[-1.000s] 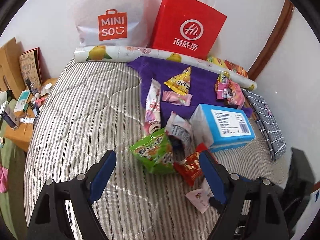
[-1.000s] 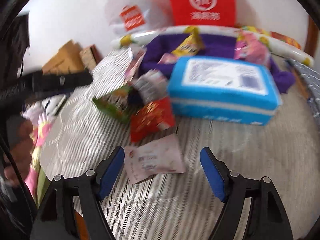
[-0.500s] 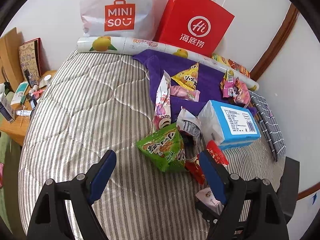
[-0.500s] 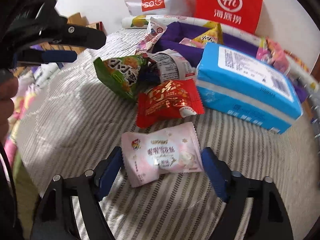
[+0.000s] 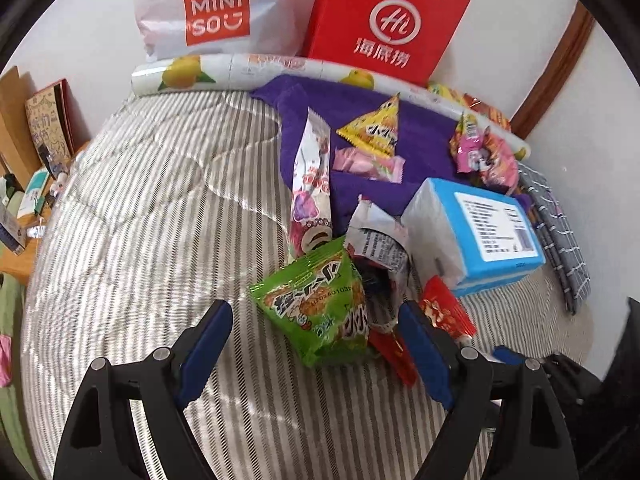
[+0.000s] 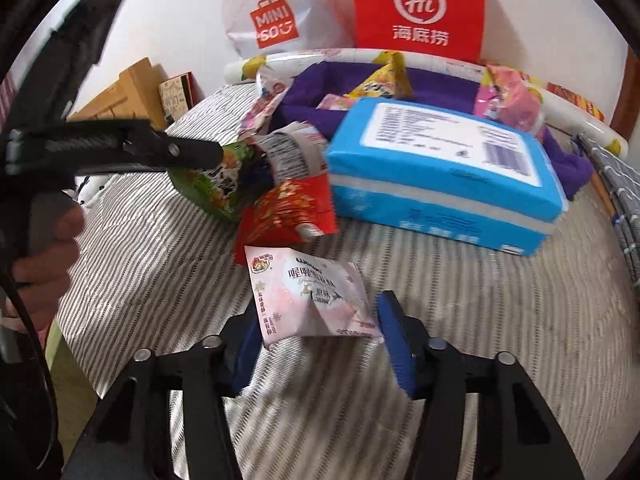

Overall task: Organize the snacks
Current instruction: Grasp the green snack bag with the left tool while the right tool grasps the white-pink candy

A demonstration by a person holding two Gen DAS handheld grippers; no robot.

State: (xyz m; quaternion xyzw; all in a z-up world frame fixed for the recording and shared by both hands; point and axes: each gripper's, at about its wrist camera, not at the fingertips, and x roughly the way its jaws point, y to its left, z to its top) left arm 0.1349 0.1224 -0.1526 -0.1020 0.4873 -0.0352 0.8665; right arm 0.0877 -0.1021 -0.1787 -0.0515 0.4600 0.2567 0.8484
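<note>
Snack packets lie in a heap on a striped mattress. My right gripper is shut on a pale pink packet, which buckles between the blue pads. Behind it lie a red packet and a green packet. My left gripper is open, its pads on either side of the green packet, close above it. The red packet lies by its right pad. More snacks sit on a purple cloth: a yellow triangular packet, a small pink candy and a long white packet.
A blue tissue pack lies right of the heap. A white Miniso bag and a red paper bag stand against the wall behind a fruit-print roll. A wooden side table with clutter is at the left.
The right gripper closed its jaws onto the pale pink packet. The left gripper moved forward and down to straddle the green packet.
</note>
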